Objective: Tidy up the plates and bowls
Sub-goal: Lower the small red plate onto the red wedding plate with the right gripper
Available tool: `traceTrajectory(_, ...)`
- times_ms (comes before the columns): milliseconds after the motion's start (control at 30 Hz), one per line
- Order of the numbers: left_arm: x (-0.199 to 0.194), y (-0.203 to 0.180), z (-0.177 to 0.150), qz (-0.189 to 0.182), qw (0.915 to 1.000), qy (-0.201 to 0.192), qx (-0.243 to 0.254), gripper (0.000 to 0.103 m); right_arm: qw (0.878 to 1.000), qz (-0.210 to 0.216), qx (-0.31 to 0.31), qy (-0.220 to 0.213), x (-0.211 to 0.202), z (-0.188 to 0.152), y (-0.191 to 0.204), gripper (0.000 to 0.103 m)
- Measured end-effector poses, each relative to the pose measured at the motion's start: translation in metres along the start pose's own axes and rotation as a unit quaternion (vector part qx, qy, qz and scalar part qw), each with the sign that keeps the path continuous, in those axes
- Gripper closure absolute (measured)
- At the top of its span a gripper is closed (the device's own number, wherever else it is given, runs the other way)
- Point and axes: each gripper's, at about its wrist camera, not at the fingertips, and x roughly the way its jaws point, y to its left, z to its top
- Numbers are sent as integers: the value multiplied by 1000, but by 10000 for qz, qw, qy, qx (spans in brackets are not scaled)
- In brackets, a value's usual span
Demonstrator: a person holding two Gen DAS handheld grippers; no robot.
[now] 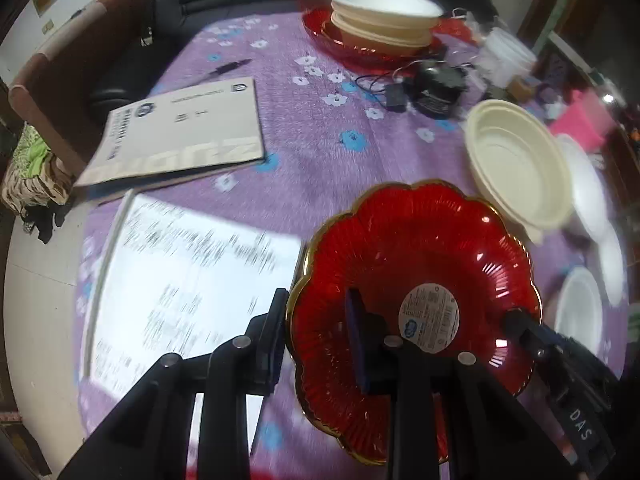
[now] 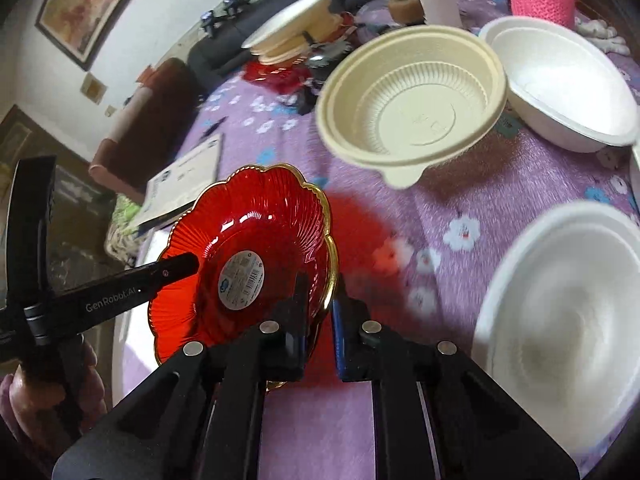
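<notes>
A: so what's the left gripper [image 1: 318, 340] doing?
B: clamped on the red plate [image 1: 416, 280] rim, plate tilted above the purple tablecloth [image 1: 312, 160].
A: and the right gripper [image 2: 322, 312]?
B: pinching the opposite rim, nearly closed.

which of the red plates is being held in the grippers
The near red scalloped plate with the round sticker, gripped at opposite rims by the left hand-held gripper and right hand-held gripper. The other red plate sits far off under stacked cream bowls.
</notes>
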Motion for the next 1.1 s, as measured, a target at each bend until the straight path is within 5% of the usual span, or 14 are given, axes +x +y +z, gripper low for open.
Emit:
traceTrajectory(400,-115,49,-134,565,9976,-347,-191,75,9901,782,-1168,-12,-84,-109,82,93)
traceTrajectory(667,-116,94,-211,634,9948,-258,-757,75,9774,787,-1924,398,-71,-171,127,93)
traceTrajectory(900,-93,118,-236,509,9913,-224,-1192,75,9714,561,-2242,552,-49,-192,142,93)
traceTrajectory(1100,-75,117,-240,1208,9873,-263,-1001,75,9651,83,-2545,608,-22,-200,152,90)
